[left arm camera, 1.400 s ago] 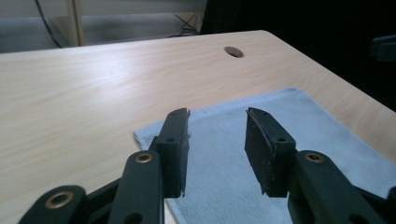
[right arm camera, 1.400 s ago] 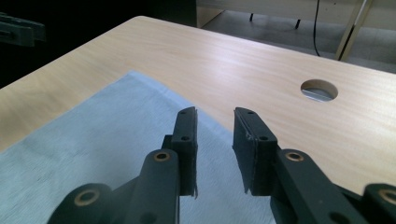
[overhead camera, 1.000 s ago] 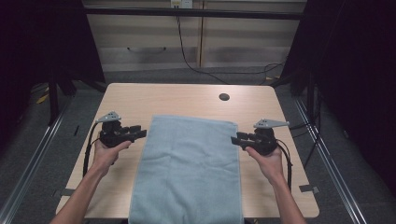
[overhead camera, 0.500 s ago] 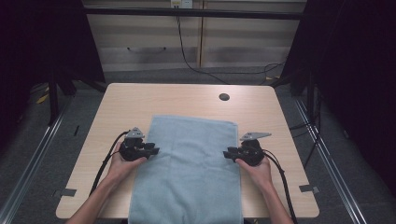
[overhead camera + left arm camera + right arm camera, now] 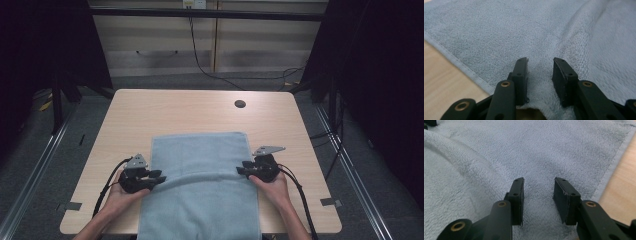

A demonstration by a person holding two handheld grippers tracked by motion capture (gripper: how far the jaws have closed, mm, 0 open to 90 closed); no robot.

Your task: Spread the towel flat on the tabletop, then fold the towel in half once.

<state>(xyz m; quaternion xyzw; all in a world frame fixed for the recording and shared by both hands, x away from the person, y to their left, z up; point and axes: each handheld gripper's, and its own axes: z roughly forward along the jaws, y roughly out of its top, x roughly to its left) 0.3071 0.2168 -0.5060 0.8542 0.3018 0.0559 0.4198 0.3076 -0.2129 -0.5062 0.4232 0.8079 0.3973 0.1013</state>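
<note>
Towel (image 5: 200,190), light blue, lies flat on the wooden table (image 5: 200,112), its near end hanging off the front edge, with a ridge bunched across its middle. Left gripper (image 5: 155,178) sits on the left hem, jaws apart with towel pile between them, not pinched. Right gripper (image 5: 243,170), on the right hem, has just widened and is released too.

Your towel (image 5: 200,185) is soft looped terry cloth – matt, fuzzy. The table (image 5: 190,112) looks like smooth, pale wood laminate – the jaws matt black plastic.
</note>
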